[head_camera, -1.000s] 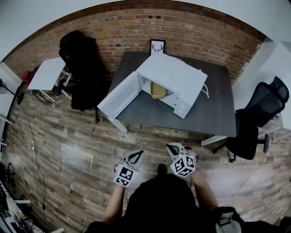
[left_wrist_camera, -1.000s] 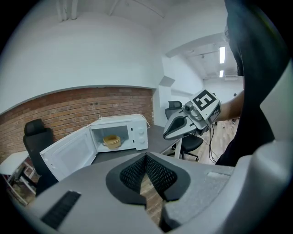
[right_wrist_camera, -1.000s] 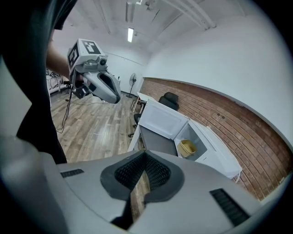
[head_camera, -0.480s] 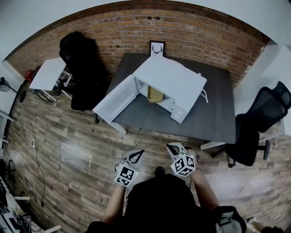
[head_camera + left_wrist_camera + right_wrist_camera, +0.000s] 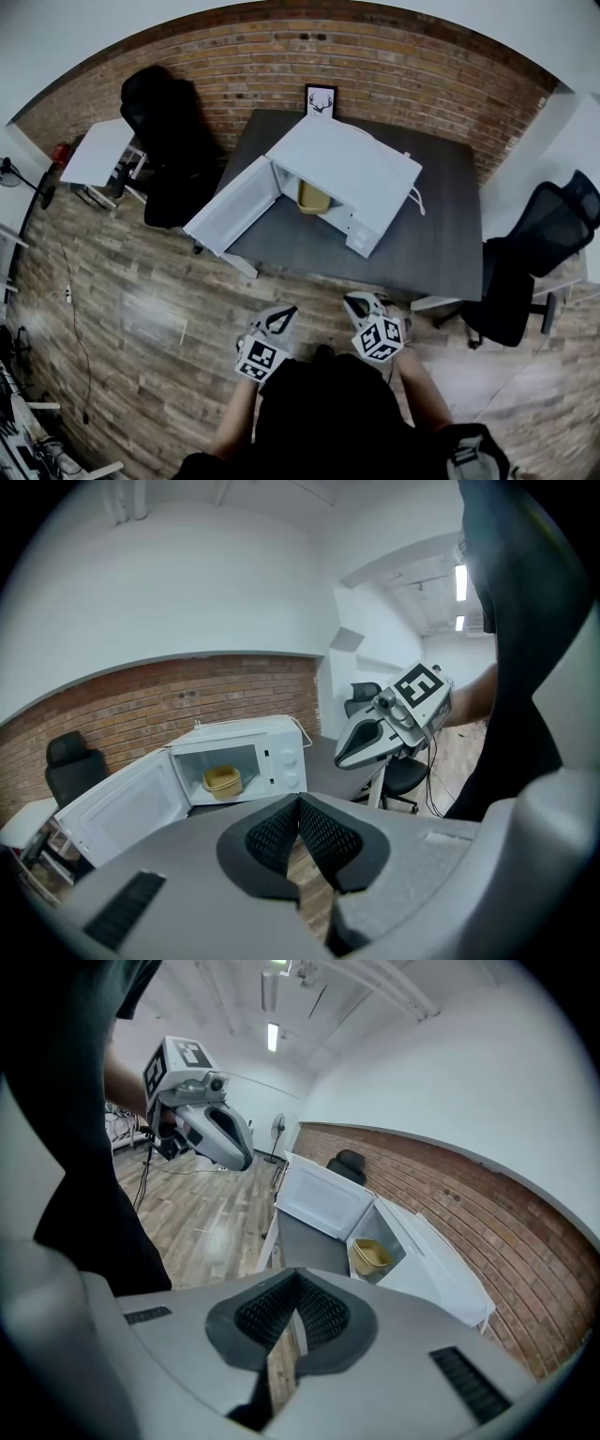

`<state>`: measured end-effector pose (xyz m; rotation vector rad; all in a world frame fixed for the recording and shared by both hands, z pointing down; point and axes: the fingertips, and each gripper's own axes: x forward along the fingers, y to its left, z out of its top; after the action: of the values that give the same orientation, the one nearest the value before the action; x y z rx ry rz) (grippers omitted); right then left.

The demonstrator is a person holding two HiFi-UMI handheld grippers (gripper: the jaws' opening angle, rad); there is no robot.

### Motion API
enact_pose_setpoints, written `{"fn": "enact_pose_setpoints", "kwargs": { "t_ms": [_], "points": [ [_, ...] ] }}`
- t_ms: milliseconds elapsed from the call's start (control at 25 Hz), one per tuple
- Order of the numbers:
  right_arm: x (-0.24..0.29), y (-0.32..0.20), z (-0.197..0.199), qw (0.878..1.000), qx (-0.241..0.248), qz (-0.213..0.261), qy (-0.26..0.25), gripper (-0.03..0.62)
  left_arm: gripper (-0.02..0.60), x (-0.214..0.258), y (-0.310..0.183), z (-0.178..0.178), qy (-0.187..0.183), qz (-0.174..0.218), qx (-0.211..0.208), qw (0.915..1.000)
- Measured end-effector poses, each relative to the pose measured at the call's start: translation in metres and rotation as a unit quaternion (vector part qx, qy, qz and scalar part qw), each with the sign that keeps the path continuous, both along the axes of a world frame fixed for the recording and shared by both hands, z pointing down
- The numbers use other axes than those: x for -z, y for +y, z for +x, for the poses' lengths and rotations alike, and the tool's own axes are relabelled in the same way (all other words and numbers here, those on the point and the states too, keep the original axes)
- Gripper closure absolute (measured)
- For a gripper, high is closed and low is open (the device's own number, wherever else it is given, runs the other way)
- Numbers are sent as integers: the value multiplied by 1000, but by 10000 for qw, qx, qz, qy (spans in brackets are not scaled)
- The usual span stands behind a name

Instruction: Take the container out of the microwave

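The reach looks not yet begun: both tools are held close in front of the person's body, over the wood floor (image 5: pixel 141 309) and well short of the table (image 5: pixel 441 234). The left gripper (image 5: pixel 298 801) has its ribbed pads pressed together at the tips, with nothing between them. The right gripper (image 5: pixel 296 1277) is the same, pads meeting and empty. Neither touches anything, and they sit side by side but apart. Beyond the strip of floor stands the dark table, and on it the white microwave (image 5: pixel 361 159), set at an angle, with its door (image 5: pixel 230 208) swung wide toward the person's left and jutting past the table edge. The container (image 5: pixel 312 195), a yellowish tub, sits inside the open cavity, upright as far as can be told; both gripper views look straight at it. So the door step appears done and the approach is the step in hand. The next move calls for closing in on the table and spreading at least one pair of jaws before they enter the cavity. It also means coming in clear of the open door and taking the tub by its rim or wall. Which gripper suits best I cannot tell; the right one seems to have the freer line, since the door hangs on the left
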<state>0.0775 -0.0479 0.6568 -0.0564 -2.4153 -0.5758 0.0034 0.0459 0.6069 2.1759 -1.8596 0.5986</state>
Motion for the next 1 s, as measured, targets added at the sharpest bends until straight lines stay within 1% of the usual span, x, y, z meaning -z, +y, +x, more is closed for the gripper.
{"fn": "enact_pose_setpoints", "kwargs": {
  "t_ms": [160, 320, 560, 720, 880, 1000],
  "points": [
    [5, -4, 1, 10000, -49, 1, -73, 595, 580, 2, -13, 0, -62, 85, -35, 9999],
    [2, -8, 5, 10000, -84, 33, -11, 595, 580, 5, -21, 5, -38, 160, -94, 9998],
    [0, -11, 3, 9997, -239, 40, 34, 595, 579, -1, -20, -9, 26, 98, -139, 9999],
    [-6, -16, 4, 9989, -442, -28, 121, 595, 580, -4, -27, -13, 56, 74, -284, 9996],
    [-3, -22, -9, 9985, -536, -110, 11, 595, 580, -6, -40, -22, 64, 74, -410, 9991],
    [-3, -31, -19, 9984, -555, -81, 61, 595, 579, -7, -48, -28, 96, 90, -471, 9988]
  ]
}}
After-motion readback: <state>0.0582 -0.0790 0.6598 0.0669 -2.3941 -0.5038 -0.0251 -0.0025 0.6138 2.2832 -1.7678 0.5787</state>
